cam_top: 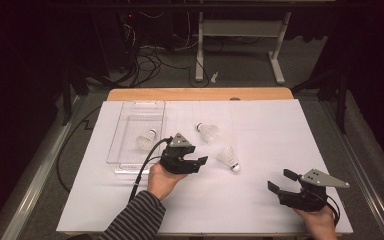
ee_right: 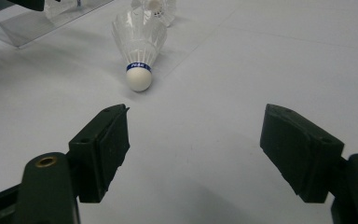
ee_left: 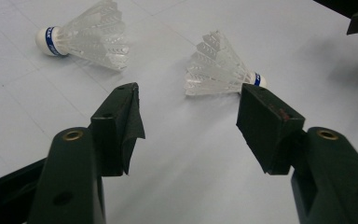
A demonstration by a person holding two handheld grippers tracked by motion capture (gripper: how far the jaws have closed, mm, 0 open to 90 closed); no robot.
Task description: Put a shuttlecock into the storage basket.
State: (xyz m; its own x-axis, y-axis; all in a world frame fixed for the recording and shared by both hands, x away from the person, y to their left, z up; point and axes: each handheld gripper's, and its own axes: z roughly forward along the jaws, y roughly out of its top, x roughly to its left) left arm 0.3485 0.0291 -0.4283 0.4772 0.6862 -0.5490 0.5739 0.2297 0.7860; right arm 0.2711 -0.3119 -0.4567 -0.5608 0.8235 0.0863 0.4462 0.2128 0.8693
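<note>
Three white feather shuttlecocks with blue-banded cork heads are here. One lies inside a clear plastic tray [cam_top: 130,116], as the tray shuttlecock [cam_top: 146,141]. A far shuttlecock [cam_top: 208,131] [ee_left: 86,37] [ee_right: 156,6] and a near shuttlecock [cam_top: 228,158] [ee_left: 219,70] [ee_right: 140,42] lie on the white sheet. My left gripper [cam_top: 200,164] [ee_left: 189,100] is open just left of the near shuttlecock, its jaws empty and pointing at the feather skirt. My right gripper [cam_top: 280,180] [ee_right: 193,126] is open and empty at the front right, facing that shuttlecock's cork head from some distance.
The white sheet [cam_top: 270,130] covers the wooden table, with bare room at right and back. The clear tray's corner [ee_right: 23,25] sits at the top left of the right gripper view. Cables and table legs [cam_top: 200,55] lie on the floor beyond.
</note>
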